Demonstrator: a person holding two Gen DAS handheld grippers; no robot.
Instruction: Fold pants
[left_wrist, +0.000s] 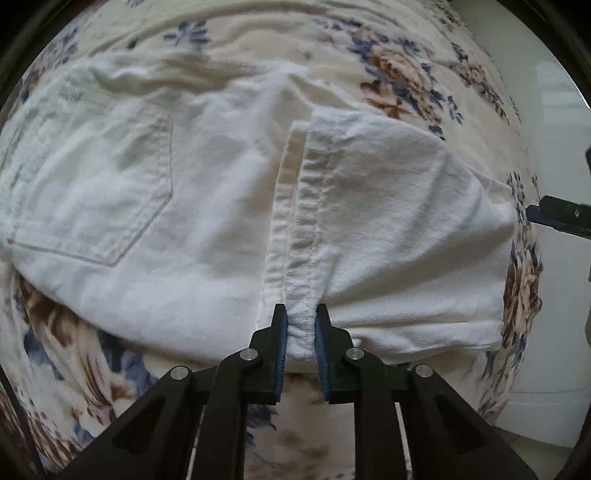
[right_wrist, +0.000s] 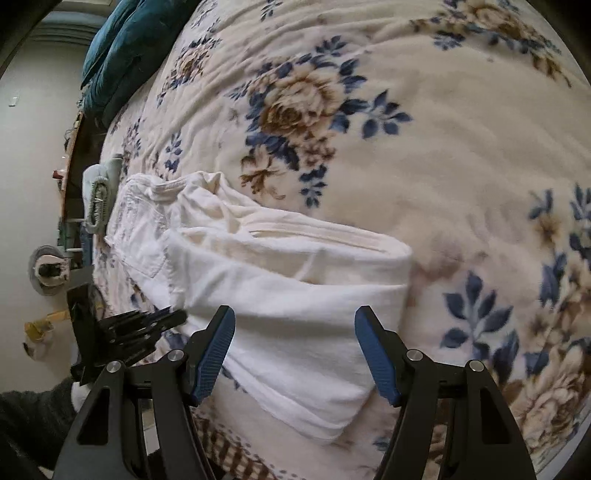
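Observation:
White pants (left_wrist: 192, 206) lie on a floral blanket, legs folded back over the seat; a back pocket (left_wrist: 96, 184) shows at left. My left gripper (left_wrist: 300, 325) is shut on the hem (left_wrist: 308, 206) of the folded leg at the near edge. In the right wrist view the pants (right_wrist: 295, 295) form a thick folded bundle. My right gripper (right_wrist: 294, 325) is open just above the bundle's near side, holding nothing. The left gripper also shows in the right wrist view (right_wrist: 162, 319) at the bundle's left edge.
The floral blanket (right_wrist: 424, 129) covers the bed all around. A teal pillow (right_wrist: 118, 48) lies at the far end. A folded pale garment (right_wrist: 99, 192) sits beyond the pants. The bed edge and the floor with small items (right_wrist: 48, 269) are at left.

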